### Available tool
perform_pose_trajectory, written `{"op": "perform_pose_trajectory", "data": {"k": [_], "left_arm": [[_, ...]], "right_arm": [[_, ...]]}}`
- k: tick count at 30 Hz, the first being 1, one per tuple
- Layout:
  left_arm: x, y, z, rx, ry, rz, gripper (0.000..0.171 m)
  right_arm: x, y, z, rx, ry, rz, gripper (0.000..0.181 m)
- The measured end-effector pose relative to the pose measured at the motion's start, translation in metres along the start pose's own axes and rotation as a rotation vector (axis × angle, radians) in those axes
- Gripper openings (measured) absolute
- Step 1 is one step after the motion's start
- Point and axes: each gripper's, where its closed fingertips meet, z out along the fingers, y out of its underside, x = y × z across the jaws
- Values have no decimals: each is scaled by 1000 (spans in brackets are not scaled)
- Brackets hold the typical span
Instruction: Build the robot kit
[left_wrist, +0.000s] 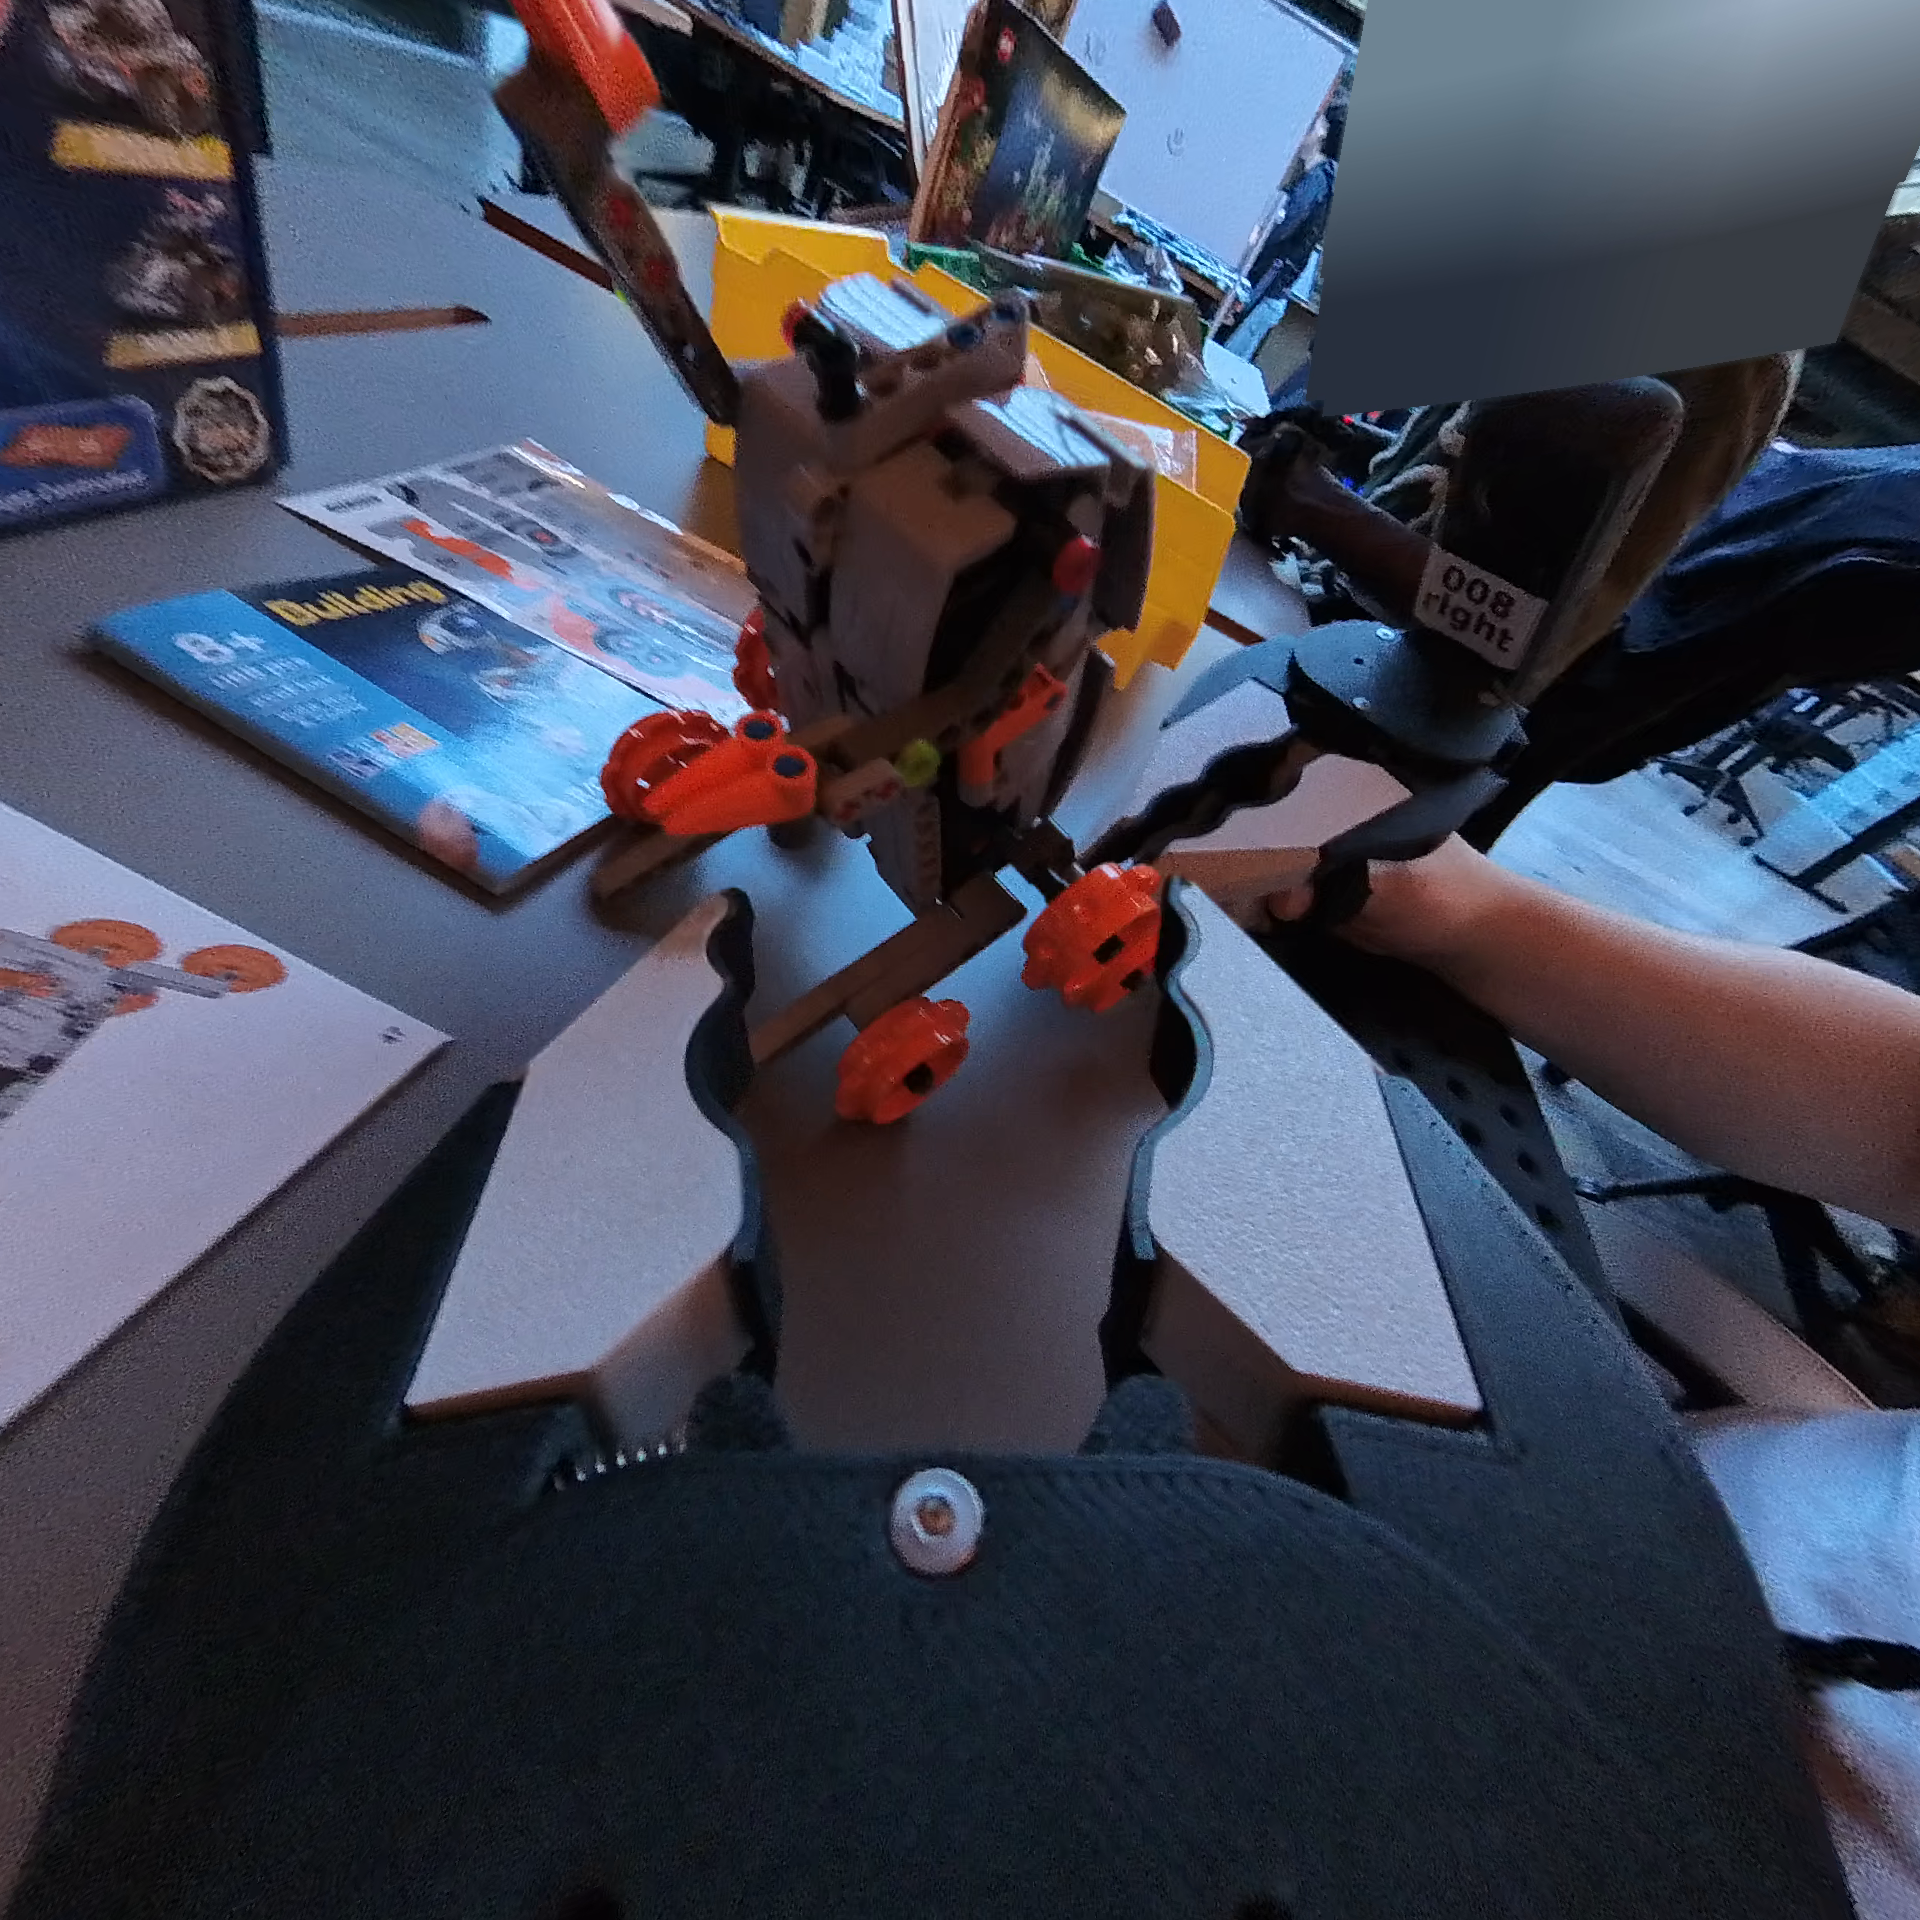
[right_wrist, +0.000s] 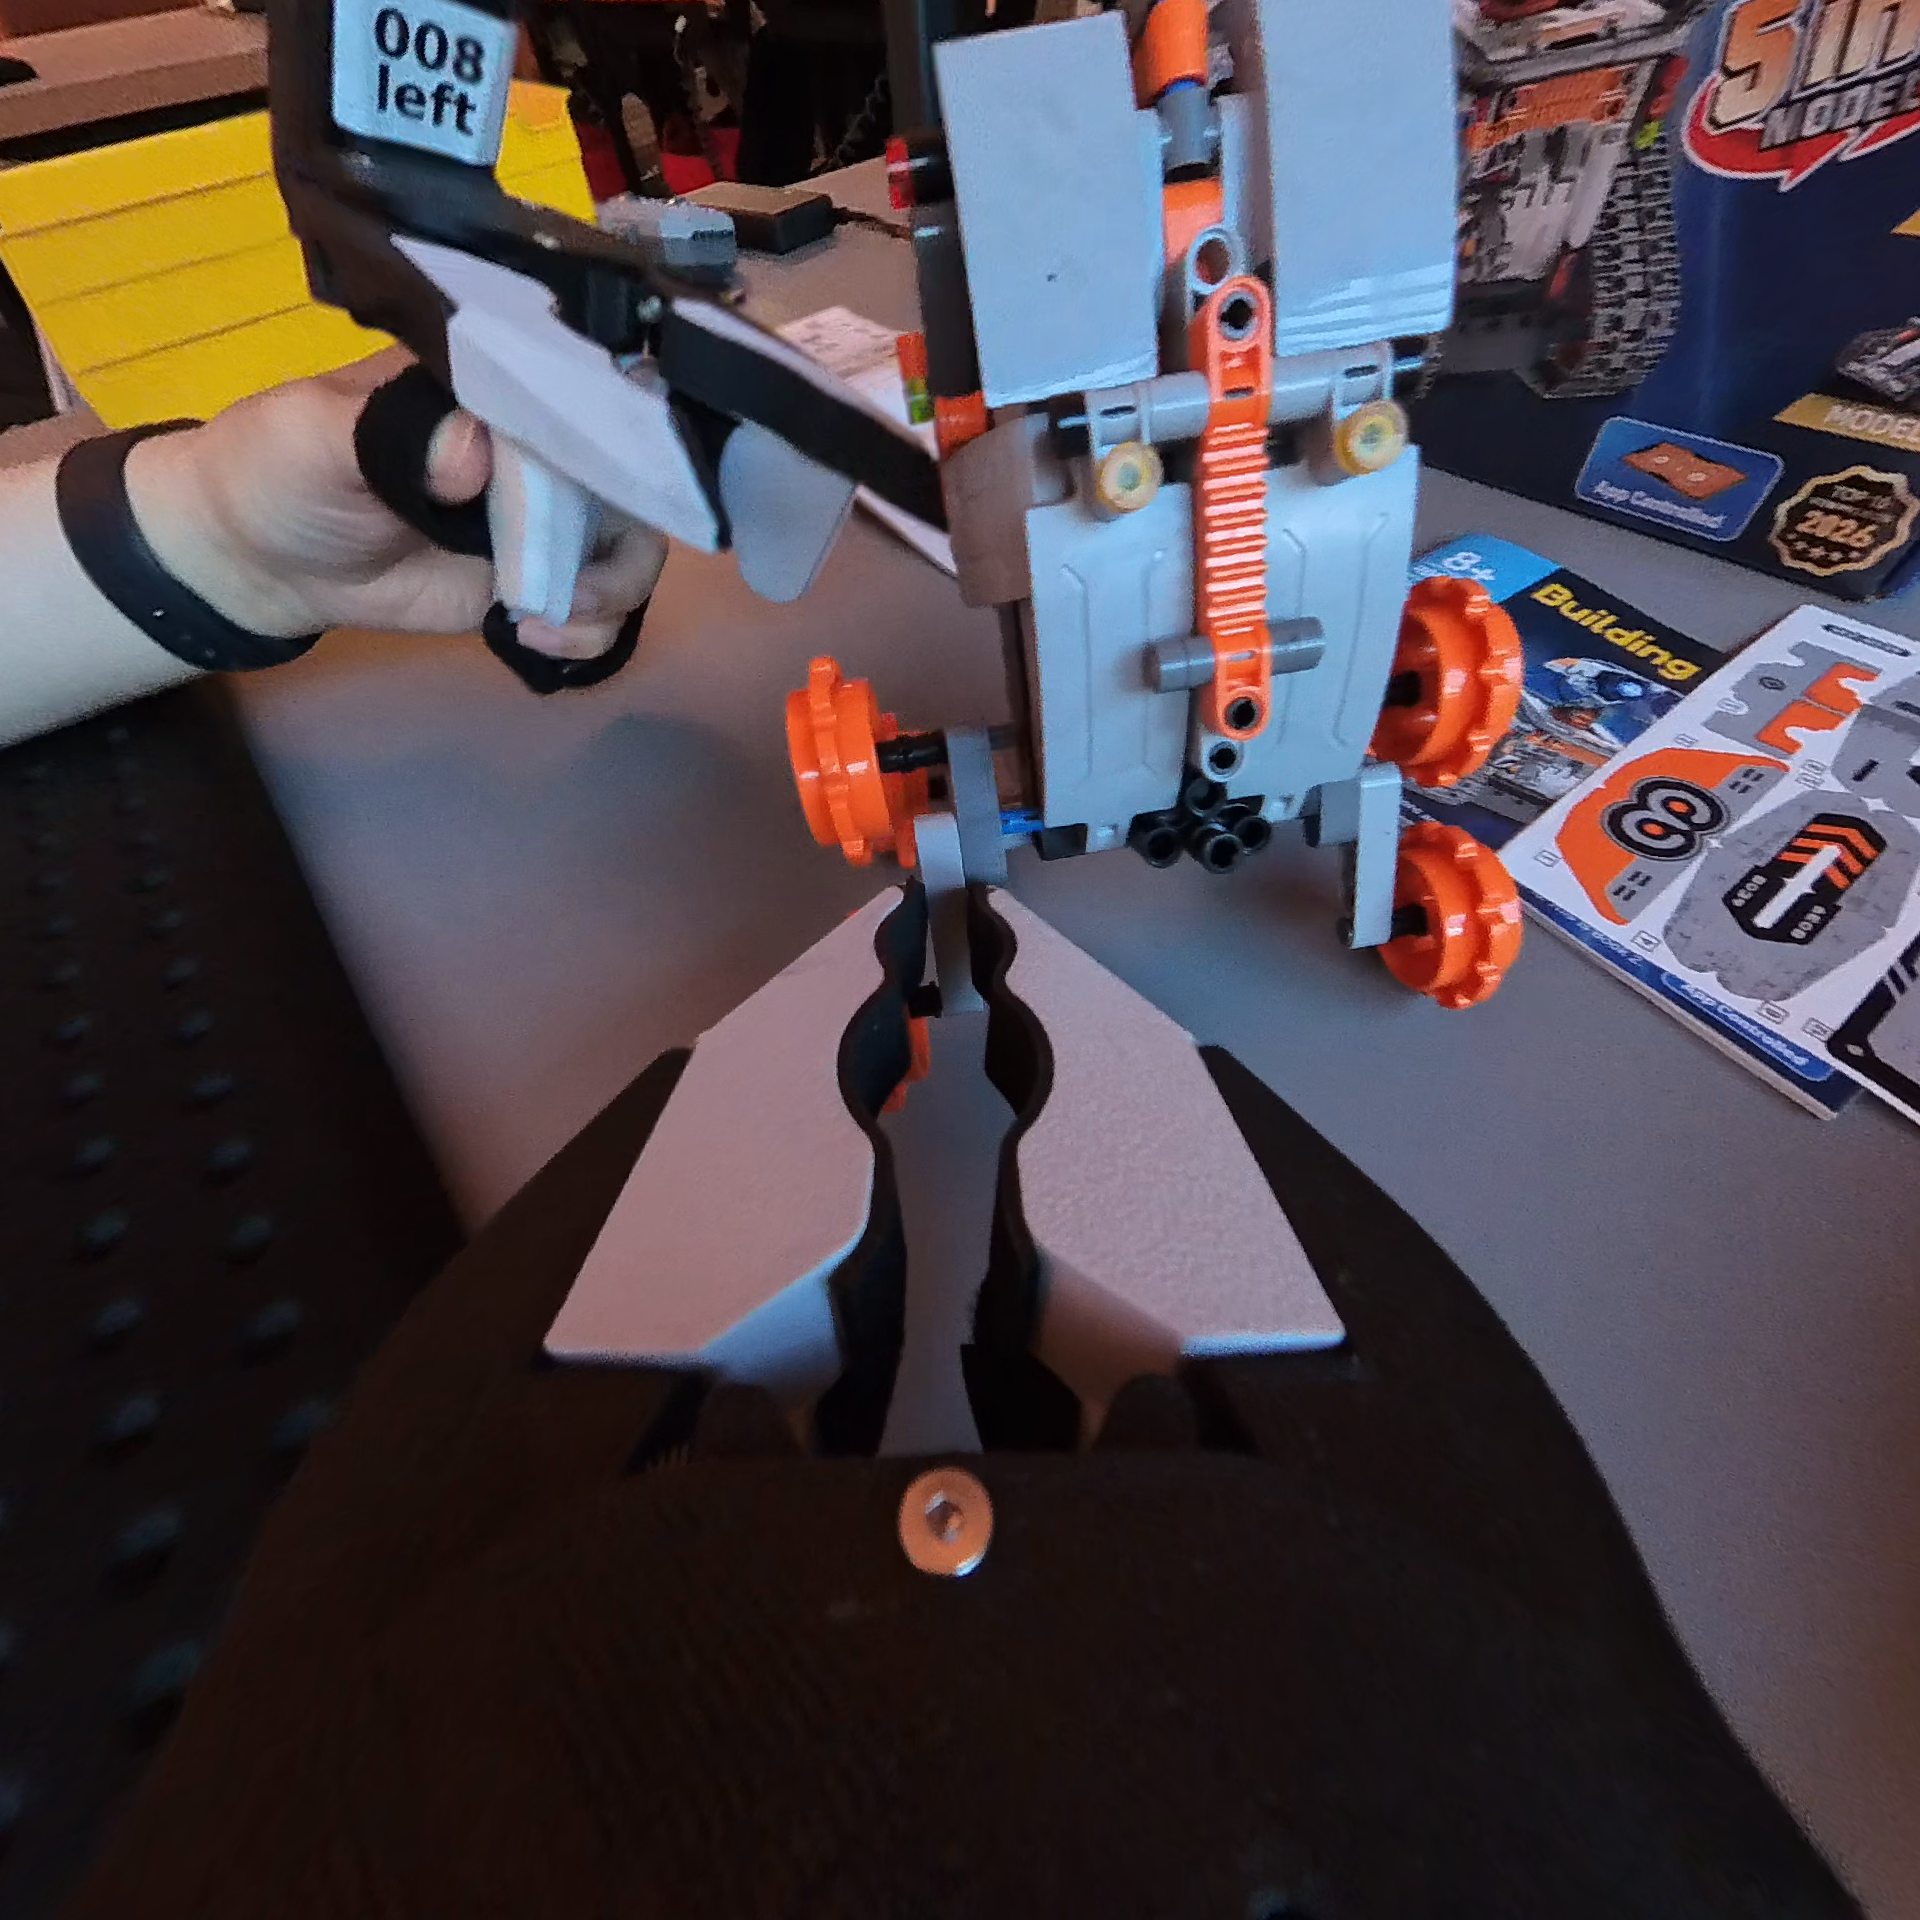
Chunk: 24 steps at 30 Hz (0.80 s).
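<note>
Brick-built model (right_wrist: 1195, 582), grey with orange wheels, stands tipped up on end on the grey worktop (right_wrist: 623, 831). Right hand-held gripper (right_wrist: 948, 935) is clamped on a grey bracket at the model's lower corner. Left hand-held gripper (left_wrist: 945, 914) is wide open, holding nothing, one orange wheel (left_wrist: 902, 1060) between its fingers. Beyond: booklet (left_wrist: 343, 717), sticker sheet (right_wrist: 1745, 831), yellow bin (left_wrist: 1174, 520), blue box (left_wrist: 125, 260).

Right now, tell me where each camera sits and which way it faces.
Left wrist view: on the left gripper, open, facing the toy vehicle stood on end; a forearm shows.
Right wrist view: on the right gripper, shut on the toy's grey beam; a hand shows.
Shared: toy, blue booklet, grey table.
</note>
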Motion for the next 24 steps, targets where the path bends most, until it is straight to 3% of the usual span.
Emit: {"op": "perform_pose_trajectory", "data": {"k": [5, 12, 17, 20, 24], "left_arm": [[13, 14, 18, -47, 84, -17, 84], [24, 20, 24, -82, 108, 32, 46], [27, 30, 27, -142, 108, 78, 41], [25, 32, 27, -160, 102, 101, 27], [22, 29, 28, -145, 84, 122, 22]], "right_arm": [[0, 1, 1, -12, -3, 0, 6], [-1, 7, 5, -57, 19, -33, 6], [1, 4, 3, -35, 14, -15, 6], [1, 5, 4, -43, 17, -9, 6], [2, 5, 4, -38, 15, 1, 6]]}}
